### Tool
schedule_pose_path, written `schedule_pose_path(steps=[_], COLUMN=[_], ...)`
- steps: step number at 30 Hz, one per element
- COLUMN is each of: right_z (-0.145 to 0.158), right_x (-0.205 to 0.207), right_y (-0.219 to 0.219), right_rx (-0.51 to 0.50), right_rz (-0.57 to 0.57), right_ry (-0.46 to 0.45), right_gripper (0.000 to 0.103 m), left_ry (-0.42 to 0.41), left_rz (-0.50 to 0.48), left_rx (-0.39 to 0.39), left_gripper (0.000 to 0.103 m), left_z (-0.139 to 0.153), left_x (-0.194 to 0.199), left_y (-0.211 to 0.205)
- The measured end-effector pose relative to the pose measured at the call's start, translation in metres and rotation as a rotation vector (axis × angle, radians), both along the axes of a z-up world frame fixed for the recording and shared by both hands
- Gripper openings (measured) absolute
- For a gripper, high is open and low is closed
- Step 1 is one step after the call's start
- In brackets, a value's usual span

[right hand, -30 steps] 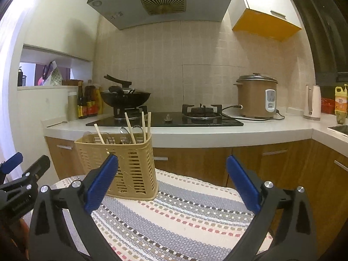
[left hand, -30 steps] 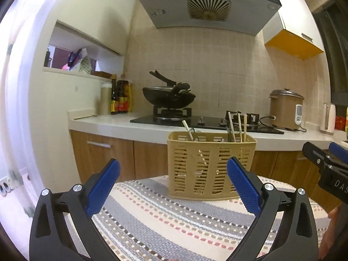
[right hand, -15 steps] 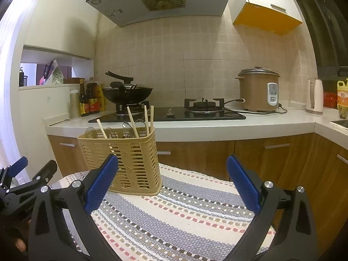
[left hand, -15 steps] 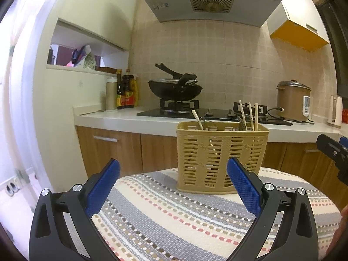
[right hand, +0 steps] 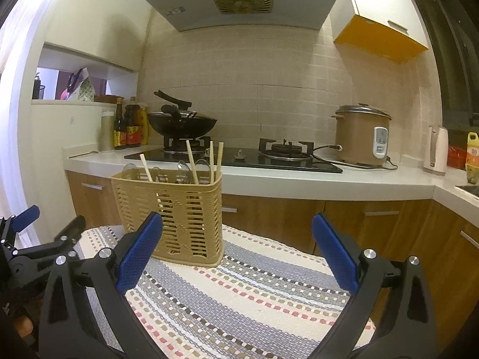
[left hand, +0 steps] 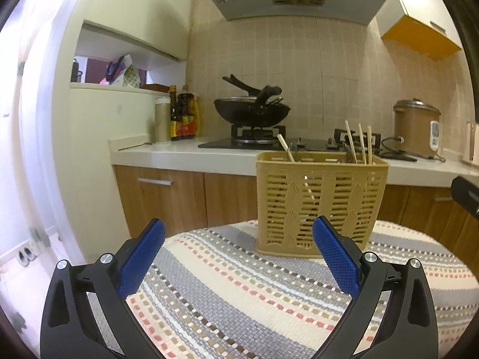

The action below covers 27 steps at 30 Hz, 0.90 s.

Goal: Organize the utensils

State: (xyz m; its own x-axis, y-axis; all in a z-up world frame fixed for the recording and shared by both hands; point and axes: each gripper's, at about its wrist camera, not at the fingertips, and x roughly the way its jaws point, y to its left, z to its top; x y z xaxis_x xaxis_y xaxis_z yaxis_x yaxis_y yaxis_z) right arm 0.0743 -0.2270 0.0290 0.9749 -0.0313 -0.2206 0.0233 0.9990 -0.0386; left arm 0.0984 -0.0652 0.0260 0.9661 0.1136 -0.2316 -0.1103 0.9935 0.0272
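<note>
A tan slotted utensil basket [left hand: 320, 203] stands upright on the striped cloth of a table [left hand: 239, 284]. Several wooden chopsticks [left hand: 357, 142] and spoons stick out of its top. It also shows in the right wrist view [right hand: 176, 212], with chopsticks [right hand: 191, 161] and clear spoons [right hand: 182, 166] inside. My left gripper [left hand: 238, 233] is open and empty, low over the cloth, just short of the basket. My right gripper [right hand: 236, 230] is open and empty, to the right of the basket. The left gripper [right hand: 33, 239] shows at the right view's left edge.
Behind the table runs a kitchen counter [right hand: 299, 179] with a gas hob, a black wok [right hand: 182, 124], sauce bottles [right hand: 128, 128], a rice cooker [right hand: 363, 134] and a white kettle [right hand: 437, 149]. Wooden cabinets [left hand: 167, 197] stand below it.
Both grippers have dropped lower and pulled back a little, so the basket sits higher in both views. Both stay open and empty. The basket has not moved.
</note>
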Motion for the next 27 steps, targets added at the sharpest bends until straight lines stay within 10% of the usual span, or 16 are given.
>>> schedule_pose_path(steps=[15, 27], right_z=[-0.004, -0.008], right_x=[-0.004, 0.015], right_y=[0.027, -0.014], right_rx=[-0.122, 0.076], right_rz=[-0.003, -0.036], right_ry=[-0.023, 0.074], right_gripper=[0.095, 0.095], left_ry=[0.035, 0.028], left_rz=[0.011, -0.005], left_rx=[0.025, -0.018], left_gripper=[0.095, 0.095], left_z=[-0.003, 0.0], left_x=[0.005, 0.001], left_y=[-0.004, 0.001])
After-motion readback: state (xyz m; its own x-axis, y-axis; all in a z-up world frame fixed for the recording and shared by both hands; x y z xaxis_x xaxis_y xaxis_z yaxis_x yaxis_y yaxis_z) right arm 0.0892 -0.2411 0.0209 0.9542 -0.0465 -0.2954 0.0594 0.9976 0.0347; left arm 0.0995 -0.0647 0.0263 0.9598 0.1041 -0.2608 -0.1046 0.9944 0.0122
